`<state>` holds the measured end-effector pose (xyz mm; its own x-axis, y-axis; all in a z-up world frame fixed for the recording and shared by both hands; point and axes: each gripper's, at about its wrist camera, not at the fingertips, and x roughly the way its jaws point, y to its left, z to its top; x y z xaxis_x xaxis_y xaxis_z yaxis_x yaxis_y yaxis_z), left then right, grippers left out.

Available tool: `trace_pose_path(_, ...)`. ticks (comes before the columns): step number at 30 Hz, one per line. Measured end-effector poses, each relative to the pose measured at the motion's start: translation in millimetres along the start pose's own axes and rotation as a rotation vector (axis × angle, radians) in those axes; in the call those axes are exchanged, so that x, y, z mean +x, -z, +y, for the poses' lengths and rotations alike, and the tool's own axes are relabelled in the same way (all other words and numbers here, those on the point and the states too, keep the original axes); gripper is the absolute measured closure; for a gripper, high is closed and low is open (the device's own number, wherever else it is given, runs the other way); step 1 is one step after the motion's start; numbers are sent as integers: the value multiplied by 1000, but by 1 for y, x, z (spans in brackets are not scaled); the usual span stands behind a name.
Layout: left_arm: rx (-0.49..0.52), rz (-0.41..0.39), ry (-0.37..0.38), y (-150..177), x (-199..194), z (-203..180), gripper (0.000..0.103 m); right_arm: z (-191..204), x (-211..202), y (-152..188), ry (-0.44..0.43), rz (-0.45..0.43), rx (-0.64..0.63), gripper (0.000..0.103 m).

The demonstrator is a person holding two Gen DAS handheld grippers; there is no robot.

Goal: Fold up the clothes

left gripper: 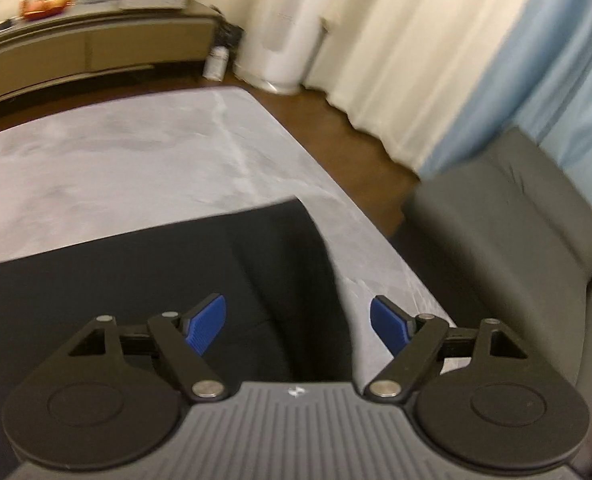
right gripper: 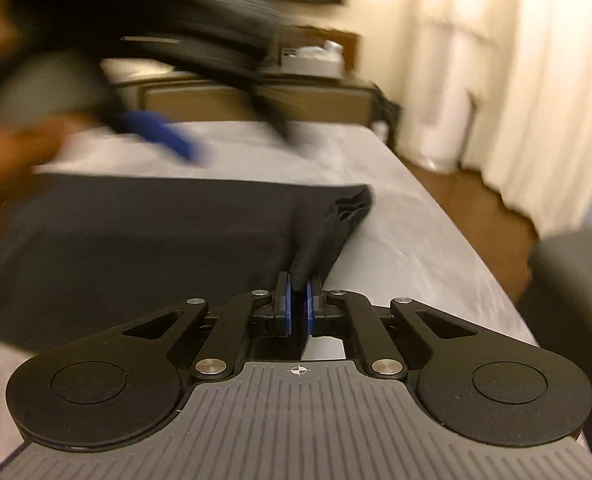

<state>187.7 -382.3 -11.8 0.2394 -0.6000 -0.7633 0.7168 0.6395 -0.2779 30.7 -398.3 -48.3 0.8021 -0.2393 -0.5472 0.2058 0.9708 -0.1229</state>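
Note:
A black garment [right gripper: 143, 240] lies spread on the grey bed cover [right gripper: 408, 232]. My right gripper [right gripper: 300, 300] is shut on a bunched fold at the garment's right edge, and the cloth rises in a ridge [right gripper: 336, 224] from between the blue pads. In the left wrist view the same black garment [left gripper: 135, 280] fills the near left. My left gripper [left gripper: 298, 324] hangs open above its right edge, with nothing between its blue pads [left gripper: 205, 324]. The left gripper [right gripper: 163, 136] also shows as a blurred shape at the upper left of the right wrist view, above the bed.
A dark grey chair [left gripper: 508, 232] stands to the right of the bed across a strip of brown floor [left gripper: 356, 132]. A low cabinet [left gripper: 95, 48] with clutter runs along the far wall. A white cylindrical appliance [left gripper: 283, 32] and cream and blue curtains [left gripper: 476, 60] stand behind.

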Motion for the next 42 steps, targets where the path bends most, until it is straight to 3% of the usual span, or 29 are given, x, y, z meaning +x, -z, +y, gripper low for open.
trace_pose_path(2,60,42,-16,-1,20,-11,23,12,-1,1,1,-18,-67,97)
trace_pose_path(3,90,64,-30,1,30,-17,35,14,-2,1,0,-26,-85,97)
trace_pose_path(4,118,78,-60,3,37,-19,69,15,-3,1,-5,-34,-95,97)
trace_pose_path(5,135,93,-82,6,40,-17,87,15,-3,1,-15,-44,-99,97)
trace_pose_path(6,125,86,-85,8,36,-11,97,14,-4,0,-27,-51,-100,97)
trace_pose_path(8,84,34,-82,10,17,4,98,13,-5,0,-56,-58,-95,95)
trace_pose_path(10,5,-52,-64,19,-22,32,97,11,-10,-2,-103,-79,-78,79)
trace_pose_path(11,-48,-96,-57,26,-47,51,97,9,-14,-4,-141,-90,-56,63)
trace_pose_path(12,-97,-126,-70,38,-67,71,97,6,-20,-6,-193,-99,-21,54)
trace_pose_path(13,-144,-152,-90,50,-86,93,97,4,-25,-7,-245,-109,14,52)
trace_pose_path(17,-258,-70,-195,93,-92,158,97,14,-24,-12,-402,-60,83,52)
trace_pose_path(19,-279,-50,-208,104,-90,167,97,31,-16,-13,-433,-9,72,52)
trace_pose_path(23,-305,-50,-214,120,-98,174,97,59,-4,-12,-417,59,9,53)
trace_pose_path(28,-326,-22,-248,125,-97,188,95,72,2,-13,-403,76,-19,53)
trace_pose_path(31,-341,-4,-243,123,-90,196,94,70,12,-19,-394,82,6,53)
trace_pose_path(42,-370,-89,-268,141,-117,212,94,66,31,-21,-378,159,171,49)
